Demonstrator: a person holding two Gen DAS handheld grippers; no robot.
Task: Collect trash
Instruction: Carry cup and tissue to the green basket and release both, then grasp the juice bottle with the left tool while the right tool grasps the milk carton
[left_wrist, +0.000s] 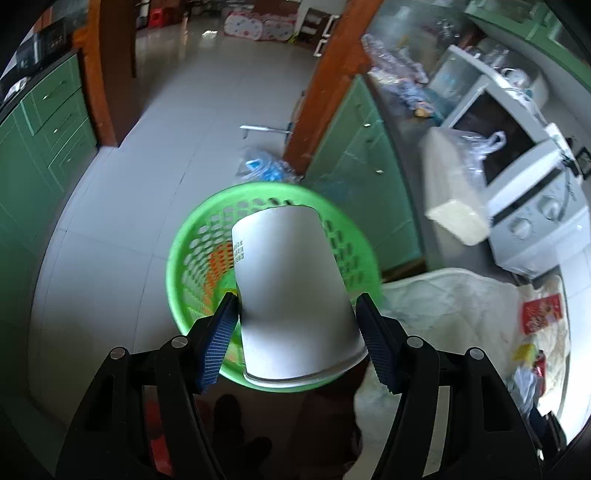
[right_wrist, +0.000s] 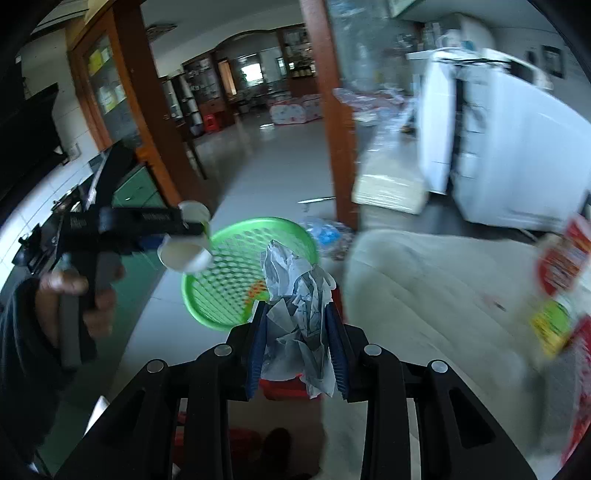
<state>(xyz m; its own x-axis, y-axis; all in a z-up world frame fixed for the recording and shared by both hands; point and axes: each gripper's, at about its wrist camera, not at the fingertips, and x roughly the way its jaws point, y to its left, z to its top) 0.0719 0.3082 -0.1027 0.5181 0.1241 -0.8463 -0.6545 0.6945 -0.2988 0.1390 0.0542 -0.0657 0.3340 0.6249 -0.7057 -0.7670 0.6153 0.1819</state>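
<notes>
My left gripper (left_wrist: 295, 299) is shut on a white paper cup (left_wrist: 291, 295), held above the green plastic basket (left_wrist: 184, 258) on the floor. In the right wrist view the same cup (right_wrist: 188, 240) hangs over the basket's (right_wrist: 221, 266) left rim, with the left gripper (right_wrist: 201, 227) coming in from the left. My right gripper (right_wrist: 295, 314) is shut on a crumpled grey-white paper (right_wrist: 295, 314), held near the basket's right side. Some orange scrap lies in the basket bottom.
A table with a pale cloth (left_wrist: 461, 314) carries red and yellow wrappers (left_wrist: 541, 314) at the right. Green cabinets (left_wrist: 351, 155), a wooden pillar (left_wrist: 325, 81) and a plastic bag of bottles (left_wrist: 266, 166) stand beyond the basket. A white oven (left_wrist: 517, 177) sits on the counter.
</notes>
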